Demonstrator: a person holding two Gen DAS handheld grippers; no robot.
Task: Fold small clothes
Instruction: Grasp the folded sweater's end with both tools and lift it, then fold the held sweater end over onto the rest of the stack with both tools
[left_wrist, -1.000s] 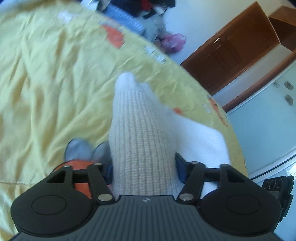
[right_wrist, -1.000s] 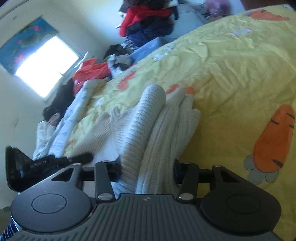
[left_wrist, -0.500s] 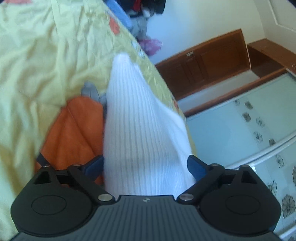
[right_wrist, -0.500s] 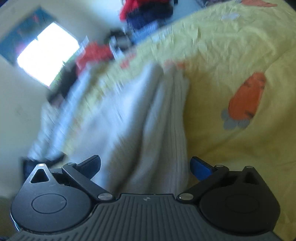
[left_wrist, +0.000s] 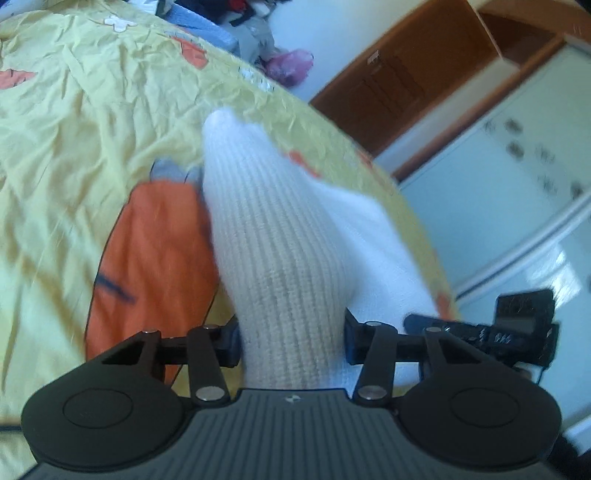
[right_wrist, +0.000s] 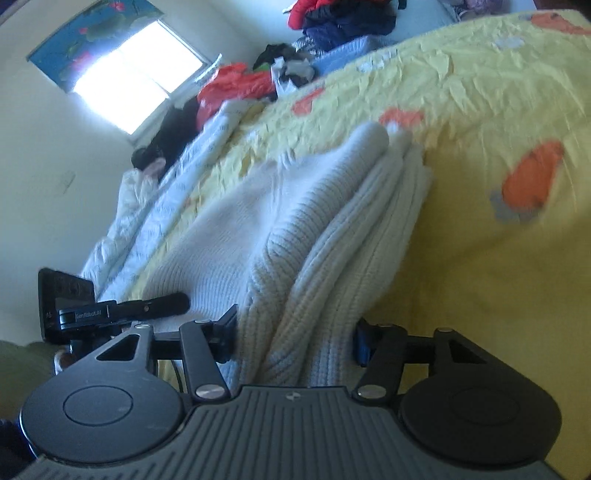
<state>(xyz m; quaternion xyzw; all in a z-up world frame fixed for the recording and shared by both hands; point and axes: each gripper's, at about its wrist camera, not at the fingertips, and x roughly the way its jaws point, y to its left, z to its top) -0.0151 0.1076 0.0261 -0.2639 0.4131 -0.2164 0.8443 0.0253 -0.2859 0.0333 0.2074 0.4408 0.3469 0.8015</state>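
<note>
— Where's the knit (left_wrist: 291, 258)?
— On the yellow sheet (left_wrist: 85, 122); my left gripper (left_wrist: 291, 341) and right gripper (right_wrist: 295, 338) just closed, clamping its folds.
— Around?
— Clothes pile (right_wrist: 343, 18), blurred; pads hidden.

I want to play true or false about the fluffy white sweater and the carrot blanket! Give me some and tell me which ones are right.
1. The white knitted sweater lies on a yellow bedspread with orange carrots. True.
2. The left gripper holds nothing. False: its jaws are closed on a bunch of the sweater.
3. The right gripper clamps several knitted layers. True.
4. The bedspread is blue with stars. False: it is yellow with carrots.
5. A bright window shows in the right wrist view. True.
</note>
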